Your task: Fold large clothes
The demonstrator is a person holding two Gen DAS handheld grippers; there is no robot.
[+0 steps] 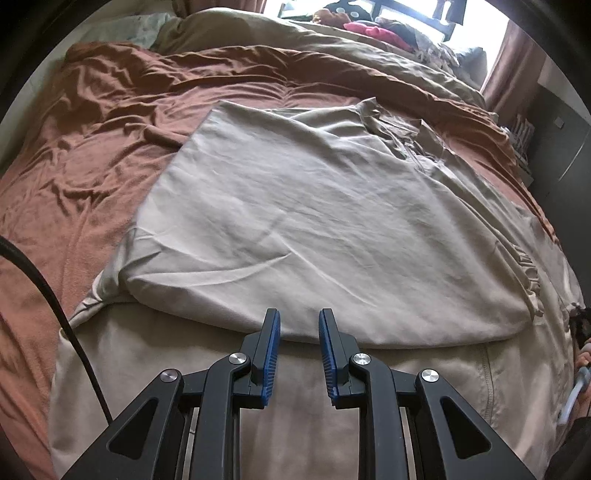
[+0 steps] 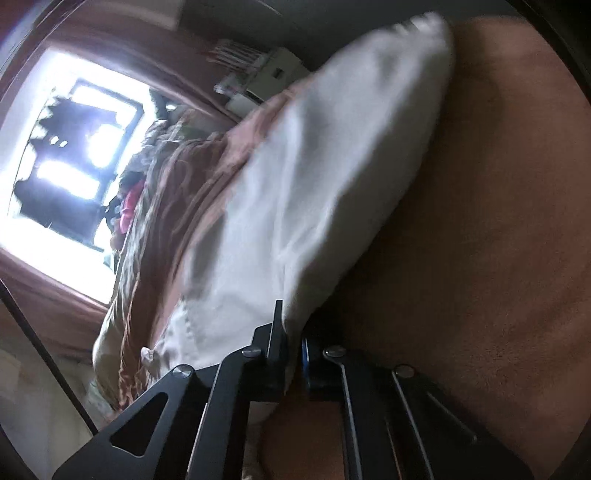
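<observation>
While the left gripper (image 1: 298, 325) hangs over the near part of the beige garment (image 1: 314, 221), its blue-padded jaws stand a little apart with nothing between them, the tips just above the edge of a folded-over layer. That garment lies spread on the rust-brown bedsheet (image 1: 92, 166), one large flap doubled back toward the near side so that a second layer of the same cloth shows beneath the gripper. On the garment's far right side, a collar or placket area is bunched in small folds. Beyond the garment, a tan duvet (image 1: 332, 48) is heaped along the far side of the bed, and past that a pile of pink and dark clothes (image 1: 373, 29) sits below a bright window (image 2: 74, 155). A black cable (image 1: 55, 302) curves down to the left of the garment.

From the right wrist camera, tilted and blurred, the right gripper (image 2: 291, 332) is clenched on the edge of the beige garment, cloth pinched between its jaws and running up and away from them. The bedsheet fills the frame to the right of that cloth.
</observation>
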